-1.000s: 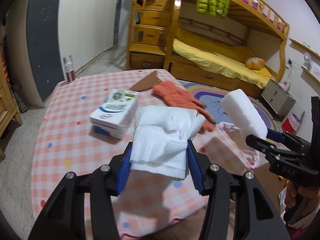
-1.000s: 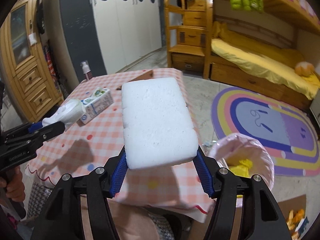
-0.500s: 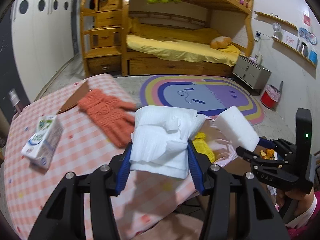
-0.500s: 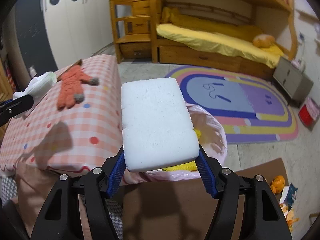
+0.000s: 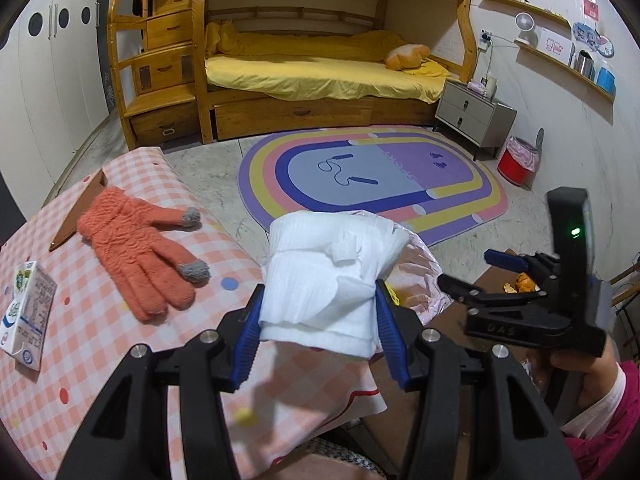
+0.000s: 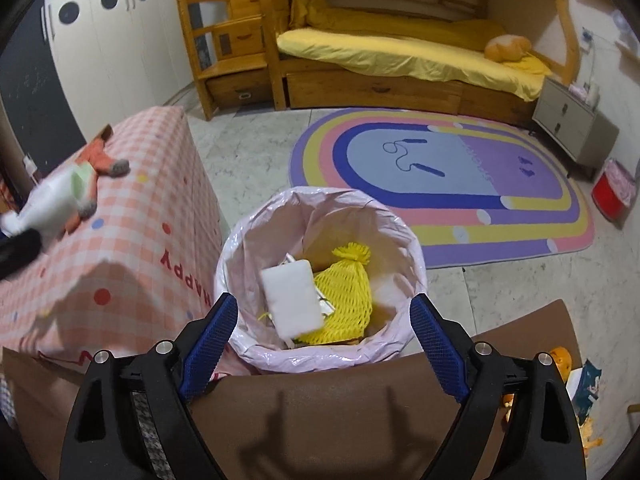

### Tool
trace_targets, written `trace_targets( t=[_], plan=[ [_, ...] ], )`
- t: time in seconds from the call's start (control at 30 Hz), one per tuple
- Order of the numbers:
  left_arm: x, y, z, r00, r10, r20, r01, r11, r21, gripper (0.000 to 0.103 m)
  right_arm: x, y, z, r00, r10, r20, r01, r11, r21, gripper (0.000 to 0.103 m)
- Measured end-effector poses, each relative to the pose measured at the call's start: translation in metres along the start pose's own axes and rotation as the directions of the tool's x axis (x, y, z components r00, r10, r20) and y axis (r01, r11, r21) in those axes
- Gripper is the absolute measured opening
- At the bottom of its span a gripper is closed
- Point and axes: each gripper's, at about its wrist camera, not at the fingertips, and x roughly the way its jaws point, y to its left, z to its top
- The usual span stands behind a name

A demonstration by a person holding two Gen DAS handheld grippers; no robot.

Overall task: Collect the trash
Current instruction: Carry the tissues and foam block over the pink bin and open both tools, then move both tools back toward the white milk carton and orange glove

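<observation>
The right gripper [image 6: 322, 330] is letting go. Its blue jaws are opening wide and nothing is between them now. A moment ago it held a white foam block [image 6: 291, 299] up in the air. Now that block is down inside the trash bin [image 6: 404, 224], just past the gripper's tips. So one piece of trash is done.

The left gripper [image 5: 318, 334] is clenched on a wad of white tissue paper [image 5: 324, 276], just as it was a second ago. The wad fills the gap between its blue pads [image 5: 249, 328] and sticks out in front. This hand has swung away from the table middle toward the bin, which peeks out just behind the wad. The tissue looks like the next thing to drop in.

The bin has a pink plastic bag for a liner. Inside, the foam block lies beside a yellow foam net [image 6: 344, 296], touching it. Some small scraps lie under them, too small to tell.

Off to the left gripper's left, on the pink checked tablecloth [image 5: 100, 320], lies an orange glove [image 5: 136, 248]. Past it is a brown cardboard piece [image 5: 82, 208]. A small milk carton [image 5: 26, 316] sits far left. Farther away are the rainbow rug [image 5: 372, 176] and a red bin [image 5: 516, 160] by the wall.
</observation>
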Motion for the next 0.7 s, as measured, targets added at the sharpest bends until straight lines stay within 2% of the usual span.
trace_targets(
  t=[0.23, 0.33, 0.37, 0.4, 0.47, 0.57, 0.7],
  plan=[
    [0.038, -0.025, 0.021, 0.998, -0.052, -0.028, 0.053, 0.998, 0.042, 0.051, -0.031, -0.023, 0.011, 0.997, -0.006, 0.082, -0.001, 0.997, 0.08, 0.087],
    [0.053, -0.035, 0.035, 0.996, -0.08, -0.026, 0.081, 0.996, 0.049, 0.055, -0.042, -0.03, 0.014, 0.993, -0.025, 0.111, 0.015, 0.996, 0.09, 0.087],
    [0.057, -0.037, 0.04, 0.996, -0.087, -0.022, 0.088, 0.995, 0.049, 0.062, -0.046, -0.032, 0.015, 0.992, -0.03, 0.119, 0.019, 0.995, 0.096, 0.087],
    [0.06, -0.039, 0.043, 0.995, -0.093, -0.02, 0.094, 0.994, 0.05, 0.076, -0.049, -0.035, 0.015, 0.992, -0.037, 0.125, 0.024, 0.995, 0.101, 0.087],
    [0.061, -0.038, 0.048, 0.996, -0.09, -0.01, 0.091, 0.995, 0.047, 0.085, -0.055, -0.037, 0.016, 0.99, -0.048, 0.134, 0.033, 0.994, 0.109, 0.087],
    [0.053, -0.033, 0.046, 0.995, -0.098, -0.006, 0.099, 0.995, 0.033, 0.086, -0.06, -0.038, 0.016, 0.988, -0.056, 0.145, 0.039, 0.992, 0.119, 0.087],
    [0.03, -0.016, 0.036, 0.998, -0.053, 0.026, 0.052, 0.999, 0.007, 0.086, -0.064, -0.03, 0.017, 0.988, -0.034, 0.151, 0.017, 0.994, 0.112, 0.087]
  ],
)
